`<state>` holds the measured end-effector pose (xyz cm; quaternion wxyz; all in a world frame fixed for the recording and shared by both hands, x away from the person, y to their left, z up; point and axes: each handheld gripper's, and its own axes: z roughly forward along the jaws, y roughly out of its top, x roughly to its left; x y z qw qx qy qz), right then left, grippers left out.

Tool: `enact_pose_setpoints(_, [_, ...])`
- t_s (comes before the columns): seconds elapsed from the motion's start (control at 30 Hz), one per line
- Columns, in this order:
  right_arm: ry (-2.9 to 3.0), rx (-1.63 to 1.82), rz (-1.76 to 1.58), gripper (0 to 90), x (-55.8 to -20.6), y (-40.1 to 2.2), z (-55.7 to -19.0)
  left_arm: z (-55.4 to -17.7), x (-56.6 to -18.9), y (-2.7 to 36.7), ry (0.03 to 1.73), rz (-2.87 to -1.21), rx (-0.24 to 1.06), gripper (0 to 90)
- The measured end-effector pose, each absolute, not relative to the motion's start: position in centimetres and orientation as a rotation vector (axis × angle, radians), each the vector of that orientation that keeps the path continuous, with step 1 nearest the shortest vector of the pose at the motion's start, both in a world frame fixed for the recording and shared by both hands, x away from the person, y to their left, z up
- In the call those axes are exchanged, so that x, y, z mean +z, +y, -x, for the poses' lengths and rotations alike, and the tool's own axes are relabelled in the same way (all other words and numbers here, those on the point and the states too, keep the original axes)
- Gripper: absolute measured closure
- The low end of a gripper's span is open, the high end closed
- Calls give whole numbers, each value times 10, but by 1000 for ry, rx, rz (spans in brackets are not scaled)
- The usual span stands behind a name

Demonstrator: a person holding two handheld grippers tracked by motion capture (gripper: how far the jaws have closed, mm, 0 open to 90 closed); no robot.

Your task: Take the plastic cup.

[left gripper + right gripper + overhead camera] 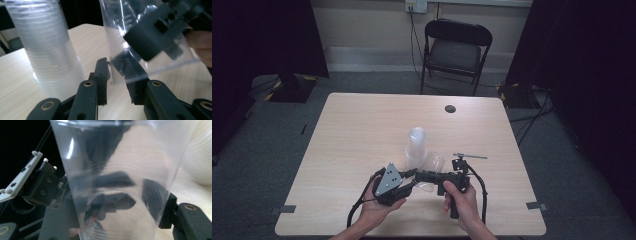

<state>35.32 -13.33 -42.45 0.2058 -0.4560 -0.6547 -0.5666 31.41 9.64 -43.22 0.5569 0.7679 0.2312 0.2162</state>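
A stack of clear plastic cups (416, 142) stands upright mid-table, seen close in the left gripper view (47, 50) and at the edge of the right gripper view (197, 157). One single clear cup (433, 165) is held tilted just right of the stack. My right gripper (424, 176) points left and is shut on this cup (120, 157), its pads pressing the walls (116, 212). My left gripper (411, 176) faces it from the left. Its jaws (117, 72) bracket the cup's base (117, 30) with a small gap at the left pad. The right gripper's body (155, 37) looms behind the cup.
The wooden table (362, 125) has a dark round hole (450, 108) near its far edge. A black folding chair (455, 50) stands beyond the table. Both hands work near the front edge, with cables trailing from the grippers.
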Motion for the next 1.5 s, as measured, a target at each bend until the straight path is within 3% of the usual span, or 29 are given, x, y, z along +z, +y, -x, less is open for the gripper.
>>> enact_pose_setpoints(0.23, [-1784,-1556,1267,387,-428,-127,-353,-310,-435,93,557,-1787,585,700])
enact_pose_setpoints(0.33, [-1755,-1543,1265,346,-430,-126,-354,-309,-434,92,556,-1790,603,770])
enact_pose_setpoints(0.67, [-1777,-1562,1260,251,-431,-125,-355,-311,-433,95,548,-1799,598,846])
enact_pose_setpoints(1.5, [-1832,-1598,1249,193,-422,-132,-352,-320,-432,112,615,-1770,616,870])
